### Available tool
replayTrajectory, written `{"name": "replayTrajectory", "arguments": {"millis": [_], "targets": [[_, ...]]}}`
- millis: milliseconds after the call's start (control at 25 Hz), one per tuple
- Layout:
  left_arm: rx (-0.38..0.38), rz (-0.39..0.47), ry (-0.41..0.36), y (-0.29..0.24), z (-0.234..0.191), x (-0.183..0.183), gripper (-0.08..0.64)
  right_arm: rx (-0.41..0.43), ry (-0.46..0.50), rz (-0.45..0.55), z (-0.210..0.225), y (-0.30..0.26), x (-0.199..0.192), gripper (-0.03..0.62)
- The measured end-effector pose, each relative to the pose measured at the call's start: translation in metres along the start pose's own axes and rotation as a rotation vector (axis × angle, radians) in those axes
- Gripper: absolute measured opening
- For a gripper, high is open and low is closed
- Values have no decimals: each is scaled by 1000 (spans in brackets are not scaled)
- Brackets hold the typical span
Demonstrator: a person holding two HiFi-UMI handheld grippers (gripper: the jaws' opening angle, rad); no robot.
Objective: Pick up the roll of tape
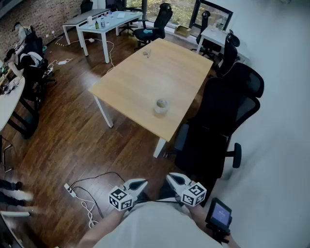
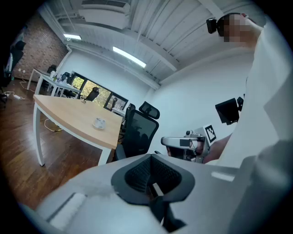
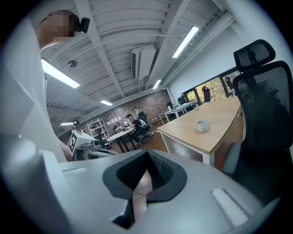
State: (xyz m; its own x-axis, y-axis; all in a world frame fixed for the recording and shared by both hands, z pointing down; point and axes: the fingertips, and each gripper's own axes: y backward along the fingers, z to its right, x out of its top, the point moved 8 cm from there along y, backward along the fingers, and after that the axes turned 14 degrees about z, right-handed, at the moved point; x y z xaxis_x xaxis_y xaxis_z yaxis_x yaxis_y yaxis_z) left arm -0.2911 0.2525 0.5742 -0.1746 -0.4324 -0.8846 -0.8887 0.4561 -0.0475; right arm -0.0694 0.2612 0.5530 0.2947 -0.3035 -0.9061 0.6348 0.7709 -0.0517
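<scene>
Bright enough overall, ceiling strip lights plus daylight from the windows, but both gripper views are fisheye-warped with black corners.

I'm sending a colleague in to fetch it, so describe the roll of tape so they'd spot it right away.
Find the light wooden table mid-room, with a black office chair beside it. The roll of tape lies flat near the chair-side edge: a pale ring, alone there, while the only other thing on the table, a small item, sits at the far end.

No legible text, label or number anywhere
</scene>
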Motion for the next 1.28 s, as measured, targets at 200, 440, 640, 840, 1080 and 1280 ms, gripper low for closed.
{"name": "replayTrajectory", "arguments": {"millis": [200,440,640,840,1080,1280], "targets": [[-5,-14,10,-39,-10,6,6,-9,16,-7,39,-4,22,6],[-42,-53,-8,-102,-19,21,6,-48,-2,2,87,7,45,6],[-37,-74,-20,-144,-25,36,6,-46,-28,-9,124,4,59,6],[-13,-103,-28,-184,-32,49,6,-7,-46,-1,166,-13,82,6],[38,-100,-58,-230,-39,64,6,70,-50,1,210,-31,102,6],[96,-87,-49,-254,-42,71,6,108,-48,6,241,-39,123,6]]}}
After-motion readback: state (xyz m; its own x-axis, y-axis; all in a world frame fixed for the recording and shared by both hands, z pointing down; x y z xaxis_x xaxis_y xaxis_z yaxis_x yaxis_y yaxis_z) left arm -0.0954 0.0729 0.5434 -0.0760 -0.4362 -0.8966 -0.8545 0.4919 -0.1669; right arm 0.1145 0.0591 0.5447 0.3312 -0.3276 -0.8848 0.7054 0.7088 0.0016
